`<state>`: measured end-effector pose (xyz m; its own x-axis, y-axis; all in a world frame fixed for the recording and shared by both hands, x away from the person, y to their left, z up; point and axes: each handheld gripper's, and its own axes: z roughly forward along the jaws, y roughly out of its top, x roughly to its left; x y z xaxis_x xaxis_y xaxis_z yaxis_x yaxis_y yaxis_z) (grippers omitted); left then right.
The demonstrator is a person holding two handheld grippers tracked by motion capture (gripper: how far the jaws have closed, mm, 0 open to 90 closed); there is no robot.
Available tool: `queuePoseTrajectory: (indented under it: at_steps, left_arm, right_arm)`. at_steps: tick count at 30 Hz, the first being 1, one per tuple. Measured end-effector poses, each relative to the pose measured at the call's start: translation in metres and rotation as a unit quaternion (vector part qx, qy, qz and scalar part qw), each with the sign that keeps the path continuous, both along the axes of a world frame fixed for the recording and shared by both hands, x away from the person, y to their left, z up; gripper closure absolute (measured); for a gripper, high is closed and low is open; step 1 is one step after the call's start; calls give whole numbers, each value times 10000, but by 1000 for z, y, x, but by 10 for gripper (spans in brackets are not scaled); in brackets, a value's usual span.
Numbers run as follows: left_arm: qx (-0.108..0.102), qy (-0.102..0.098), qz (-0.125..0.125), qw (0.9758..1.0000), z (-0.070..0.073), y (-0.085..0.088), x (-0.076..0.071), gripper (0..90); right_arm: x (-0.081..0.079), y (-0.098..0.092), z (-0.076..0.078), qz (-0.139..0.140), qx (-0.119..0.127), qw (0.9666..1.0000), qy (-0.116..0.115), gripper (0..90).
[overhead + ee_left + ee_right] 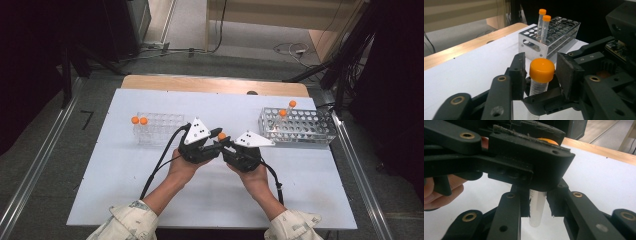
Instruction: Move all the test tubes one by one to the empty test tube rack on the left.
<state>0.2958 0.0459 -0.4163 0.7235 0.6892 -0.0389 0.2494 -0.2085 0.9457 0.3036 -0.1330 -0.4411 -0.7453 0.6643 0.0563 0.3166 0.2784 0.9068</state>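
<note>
A clear tube with an orange cap (221, 135) is held upright over the middle of the white board. My right gripper (226, 144) is shut on the tube's body (537, 212), one pad on each side of it. In the right gripper view its jaws (538, 206) rise from below. My left gripper (216, 133) comes in from the left at cap height. In the left gripper view the orange cap (541, 70) stands between the left gripper's (541, 65) two pads. A thin dark gap shows beside the left pad (520, 72). The left gripper's jaw (536, 157) hides most of the cap from the right gripper's side.
A metal rack (300, 127) at the right back holds two orange-capped tubes (287, 109), also seen ahead as the rack (554, 42) with its tubes (543, 25). A clear rack (160, 129) at the left back carries two orange caps (139, 120). A white board (125, 170) covers the wooden table.
</note>
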Motion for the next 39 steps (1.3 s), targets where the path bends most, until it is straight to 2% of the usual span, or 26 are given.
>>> queuePoseTrajectory:
  at_steps: [4,10,11,12,14,15,18,22,29,32,39]
  left_arm:
    - [38,-75,38,10000,0,-1,-1,697]
    - [14,-72,39,10000,0,1,0,709]
    - [4,-68,50,10000,0,1,0,711]
    - [0,-72,71,9999,1,2,1,712]
    - [-19,-59,119,9999,2,4,2,712]
    - [-19,-59,144,9999,2,5,2,712]
    - [-50,-66,206,9998,5,10,3,712]
    - [-159,-79,365,9992,11,20,5,713]
    - [-174,-132,563,9982,21,39,8,713]
    - [-219,-151,729,9970,27,54,10,713]
    - [-261,-156,958,9949,30,75,12,713]
  right_arm:
    - [0,0,0,9,-5,10000,24,714]
    - [-1,0,0,34,33,10000,12,707]
    - [-1,0,0,74,51,10000,12,670]
    - [-1,-1,0,110,59,9999,6,584]
    - [0,-1,1,43,72,9999,59,335]
    - [1,-1,1,-19,63,10000,67,260]
    - [2,-4,2,-154,109,9997,161,178]
    - [3,-7,3,-208,161,9995,166,159]
    - [4,-9,3,-249,138,9995,136,159]
    - [4,-9,2,-291,87,9994,142,160]
    - [6,-10,0,-340,65,9993,145,160]
